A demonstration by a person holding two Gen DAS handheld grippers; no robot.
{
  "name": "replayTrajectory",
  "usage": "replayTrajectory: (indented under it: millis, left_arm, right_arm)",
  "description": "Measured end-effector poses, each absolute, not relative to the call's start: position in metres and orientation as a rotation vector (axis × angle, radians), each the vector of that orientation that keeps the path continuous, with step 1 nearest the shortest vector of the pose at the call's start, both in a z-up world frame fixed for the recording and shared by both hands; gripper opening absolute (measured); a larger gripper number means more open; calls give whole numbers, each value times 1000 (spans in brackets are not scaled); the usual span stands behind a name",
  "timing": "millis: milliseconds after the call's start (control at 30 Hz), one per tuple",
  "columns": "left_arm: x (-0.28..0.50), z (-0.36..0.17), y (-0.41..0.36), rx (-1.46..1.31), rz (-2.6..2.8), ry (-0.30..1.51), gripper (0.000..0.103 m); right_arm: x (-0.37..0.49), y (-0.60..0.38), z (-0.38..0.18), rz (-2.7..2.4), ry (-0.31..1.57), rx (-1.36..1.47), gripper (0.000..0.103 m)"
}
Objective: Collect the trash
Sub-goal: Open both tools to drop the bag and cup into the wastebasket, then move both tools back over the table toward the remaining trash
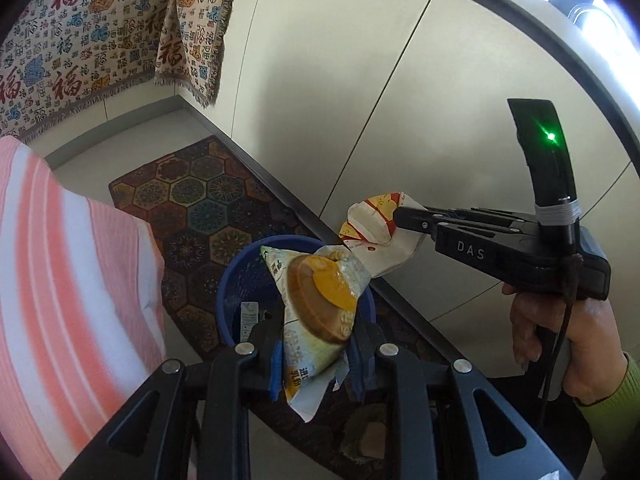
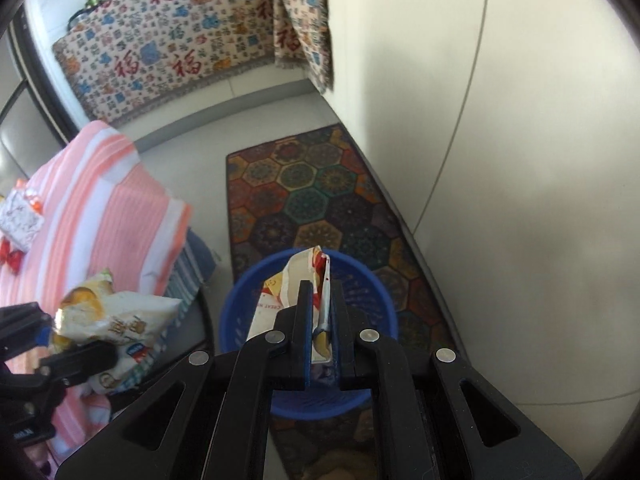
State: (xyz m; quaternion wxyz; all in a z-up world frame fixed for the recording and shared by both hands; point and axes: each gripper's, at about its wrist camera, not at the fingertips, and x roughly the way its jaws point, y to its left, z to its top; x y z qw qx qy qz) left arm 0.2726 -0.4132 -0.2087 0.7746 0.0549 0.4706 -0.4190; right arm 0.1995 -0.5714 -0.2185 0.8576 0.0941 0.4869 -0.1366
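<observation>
A blue plastic basket (image 1: 232, 292) (image 2: 360, 280) stands on a patterned rug. My left gripper (image 1: 316, 344) is shut on a puffy snack bag (image 1: 320, 300) printed with a yellow-and-brown pastry, held over the basket's rim. In the right wrist view that same bag (image 2: 120, 320) and the left gripper (image 2: 52, 344) sit at the lower left, beside the basket. My right gripper (image 2: 322, 320) is shut on a crumpled white, red and yellow wrapper (image 2: 304, 280), directly above the basket. The left wrist view shows the right gripper (image 1: 400, 220) pinching that wrapper (image 1: 372, 228), with a hand (image 1: 560, 332) on its grip.
The hexagon-patterned rug (image 2: 312, 188) runs along a pale wall (image 2: 520, 160). A pink-and-white striped cloth (image 1: 60, 280) (image 2: 100, 216) covers furniture on the left. A beige cloth with red characters (image 2: 160, 40) drapes at the back. Grey floor (image 2: 200, 152) lies between them.
</observation>
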Motion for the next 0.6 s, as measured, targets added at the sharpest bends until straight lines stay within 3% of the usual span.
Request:
replayTrajectory:
  millis: [267,333,367,400,433,533,600]
  left_arm:
    - [283,-246,-453,174,-900,1059,25]
    - [281,-252,-459,182,-911,1055,31]
    - [283,-256,-464,190,-908,1057,36]
    - [284,-260,-468,199,-896,1062,51]
    - [287,-264,-471,202,-878,1061,58]
    - [291,-267,-468,182,-844,1064,58]
    - [290,-261,-460,158,-835,1062,58]
  right_arm:
    - [201,-603,-238,-296,1040,278,9]
    - [201,-609,-242,-280,1036,310,11]
    - [201,-612,-245,-281,1035,326,22]
    - [200,-613,-246,-284,1031,341,36]
    - [198,-615,-245,-286,1022,354,38]
    - [194,-614,-236,-297,985,343,39]
    - [193,-611,-231,-303,965,324,47]
